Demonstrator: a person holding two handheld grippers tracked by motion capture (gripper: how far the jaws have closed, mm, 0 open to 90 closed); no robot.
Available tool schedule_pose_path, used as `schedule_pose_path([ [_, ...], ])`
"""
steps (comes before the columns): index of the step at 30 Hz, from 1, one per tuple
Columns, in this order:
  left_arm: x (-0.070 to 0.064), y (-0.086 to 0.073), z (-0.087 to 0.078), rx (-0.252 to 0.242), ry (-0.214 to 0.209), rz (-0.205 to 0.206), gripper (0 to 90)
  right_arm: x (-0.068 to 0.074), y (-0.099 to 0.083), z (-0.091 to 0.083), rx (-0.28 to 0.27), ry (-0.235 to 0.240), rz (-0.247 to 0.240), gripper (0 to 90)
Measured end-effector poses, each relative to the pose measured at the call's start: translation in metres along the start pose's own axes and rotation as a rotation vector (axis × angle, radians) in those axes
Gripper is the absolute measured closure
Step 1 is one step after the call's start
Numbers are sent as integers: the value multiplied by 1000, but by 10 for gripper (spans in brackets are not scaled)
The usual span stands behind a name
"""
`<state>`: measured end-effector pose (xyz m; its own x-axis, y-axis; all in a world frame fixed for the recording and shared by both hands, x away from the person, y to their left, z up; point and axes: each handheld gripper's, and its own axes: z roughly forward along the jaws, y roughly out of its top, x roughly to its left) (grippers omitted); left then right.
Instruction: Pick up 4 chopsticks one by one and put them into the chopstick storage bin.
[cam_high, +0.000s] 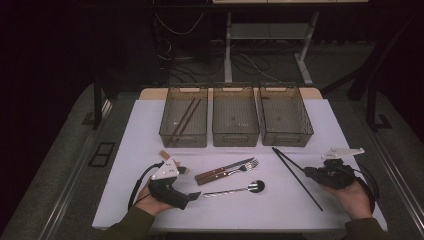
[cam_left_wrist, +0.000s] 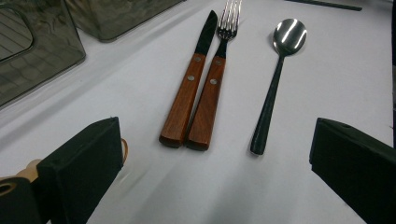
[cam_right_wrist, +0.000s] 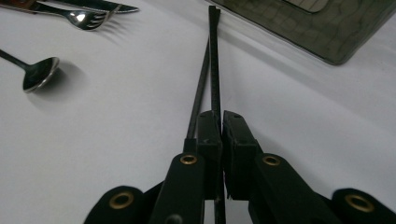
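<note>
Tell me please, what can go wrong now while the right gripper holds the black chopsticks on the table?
1. The right gripper seems shut on only one of the black chopsticks; the other lies outside the jaws and may stay behind.
2. The held stick is gripped near one end, so its far tip could swing or droop when lifted.
3. The left gripper is open near the knife and fork and could nudge them.
</note>
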<state>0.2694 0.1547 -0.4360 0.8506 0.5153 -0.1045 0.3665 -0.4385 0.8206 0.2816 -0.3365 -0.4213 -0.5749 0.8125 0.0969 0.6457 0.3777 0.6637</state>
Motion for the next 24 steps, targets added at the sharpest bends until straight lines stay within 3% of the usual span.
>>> schedule_pose_path([
  [11, 0, 0, -1, -6, 0, -12, 2, 15, 9, -11, -57, 53, -41, 863],
  [15, 0, 0, 0, -10, 8, -18, 0, 22, 18, -13, -88, 69, -66, 863],
  [24, 0, 0, -1, -5, 13, -22, 0, 35, 42, -12, -129, 113, -68, 863],
])
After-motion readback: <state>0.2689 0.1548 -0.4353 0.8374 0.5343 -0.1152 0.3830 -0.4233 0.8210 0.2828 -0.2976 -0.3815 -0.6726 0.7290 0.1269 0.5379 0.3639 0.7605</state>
